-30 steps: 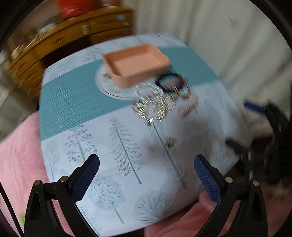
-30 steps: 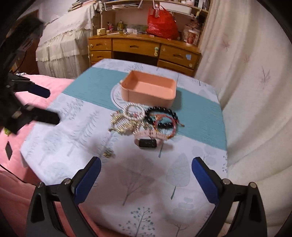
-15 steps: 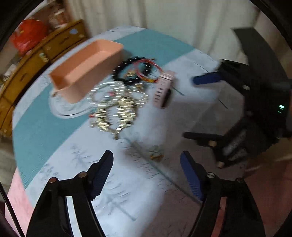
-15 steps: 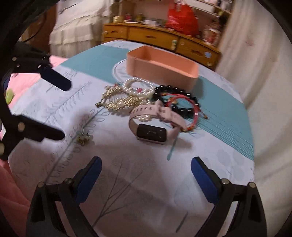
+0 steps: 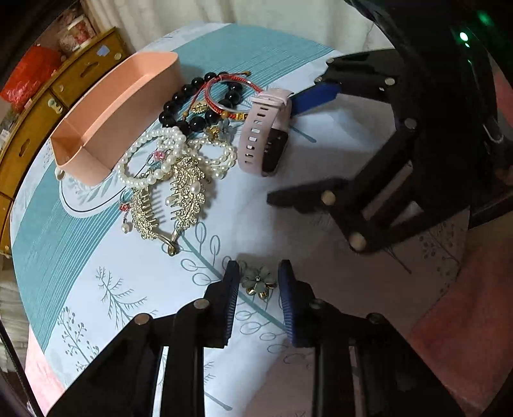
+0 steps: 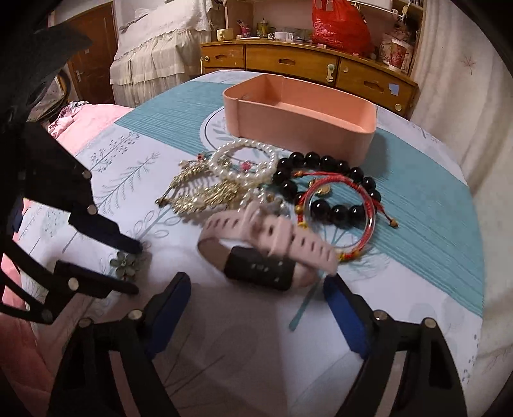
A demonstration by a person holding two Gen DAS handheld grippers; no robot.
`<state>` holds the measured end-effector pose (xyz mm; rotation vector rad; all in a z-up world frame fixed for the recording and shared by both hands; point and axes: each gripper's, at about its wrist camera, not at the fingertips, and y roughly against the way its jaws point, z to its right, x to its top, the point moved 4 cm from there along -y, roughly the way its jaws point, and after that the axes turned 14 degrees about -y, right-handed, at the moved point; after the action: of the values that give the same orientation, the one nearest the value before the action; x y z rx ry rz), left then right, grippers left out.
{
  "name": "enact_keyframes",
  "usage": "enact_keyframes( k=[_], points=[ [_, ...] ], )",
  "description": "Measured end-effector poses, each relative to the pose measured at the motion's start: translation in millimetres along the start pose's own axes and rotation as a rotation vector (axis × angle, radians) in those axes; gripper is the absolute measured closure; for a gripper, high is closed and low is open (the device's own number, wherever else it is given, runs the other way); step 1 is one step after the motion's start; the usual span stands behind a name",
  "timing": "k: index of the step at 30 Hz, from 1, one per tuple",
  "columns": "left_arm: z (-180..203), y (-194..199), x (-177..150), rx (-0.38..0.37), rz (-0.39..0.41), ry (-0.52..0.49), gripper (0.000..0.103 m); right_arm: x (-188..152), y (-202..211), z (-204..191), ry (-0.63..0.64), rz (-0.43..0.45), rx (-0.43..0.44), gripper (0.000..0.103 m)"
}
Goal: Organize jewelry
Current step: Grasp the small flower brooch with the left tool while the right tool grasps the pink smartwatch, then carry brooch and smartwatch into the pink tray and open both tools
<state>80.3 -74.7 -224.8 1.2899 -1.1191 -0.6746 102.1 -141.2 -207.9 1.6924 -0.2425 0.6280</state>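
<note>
Left gripper (image 5: 258,276) closing, flower brooch (image 5: 259,281) between its pads, untouched | right gripper (image 6: 256,298) closing, unclenched, pink watch (image 6: 266,248) just ahead | pink tray (image 6: 299,117) beyond

A red bag (image 6: 341,27) sits on the wooden dresser (image 6: 307,64).

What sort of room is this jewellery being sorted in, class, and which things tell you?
Probably a bedroom at home: a wooden chest of drawers cluttered on top, a white lace-trimmed fabric cover beside it, and a pink blanket next to the tree-patterned tablecloth.
</note>
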Motion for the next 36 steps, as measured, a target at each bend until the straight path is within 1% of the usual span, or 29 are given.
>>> enact_keyframes(
  k=[1,2,3,4,6,7,8,10,13,16,19,23,25,28,30,31,33,36],
  points=[
    [0,1,0,-0.007,-0.004,0.005,0.085,2,-1,0,0.013,0.002,-0.003,0.024],
    [1,0,1,-0.012,-0.011,0.009,0.085,4,-1,-1,0.019,0.002,0.005,0.031],
    [2,0,2,-0.007,-0.022,0.014,0.085,5,0,0,0.022,0.004,0.008,0.036],
    [0,-1,4,-0.003,-0.037,0.020,0.085,7,1,-1,0.026,0.006,0.012,0.043],
    [0,-3,8,-0.013,-0.076,0.040,0.085,9,0,0,0.030,-0.004,0.024,0.045],
    [-1,-2,9,-0.037,-0.104,0.063,0.085,8,0,2,0.028,-0.007,0.032,0.045],
    [-2,-1,11,-0.050,-0.114,0.077,0.085,9,0,3,0.023,-0.015,0.039,0.046],
    [-6,11,15,-0.055,-0.117,0.100,0.085,12,1,5,0.001,-0.033,0.052,0.046],
    [-21,33,22,-0.062,-0.104,0.122,0.085,19,11,10,-0.051,-0.019,0.067,0.046],
    [-41,61,31,-0.063,-0.065,0.173,0.085,36,24,16,-0.101,0.012,0.063,0.046],
    [-68,83,41,-0.054,-0.021,0.244,0.085,61,34,25,-0.169,0.055,0.061,0.046],
    [-116,110,48,-0.023,0.074,0.364,0.085,101,40,38,-0.246,0.123,0.033,0.046],
    [-145,119,52,0.011,0.120,0.400,0.085,118,41,44,-0.285,0.143,0.027,0.046],
    [-171,124,59,0.056,0.171,0.434,0.085,145,36,54,-0.364,0.157,0.040,0.046],
    [-187,123,60,0.046,0.210,0.465,0.085,161,29,60,-0.424,0.146,0.041,0.046],
    [-196,118,61,0.046,0.228,0.487,0.085,166,26,61,-0.445,0.141,0.041,0.045],
    [-205,105,60,0.057,0.228,0.534,0.085,177,19,63,-0.482,0.136,0.049,0.044],
    [-225,77,57,0.047,0.250,0.611,0.085,185,0,65,-0.544,0.101,0.078,0.044]
  ],
)
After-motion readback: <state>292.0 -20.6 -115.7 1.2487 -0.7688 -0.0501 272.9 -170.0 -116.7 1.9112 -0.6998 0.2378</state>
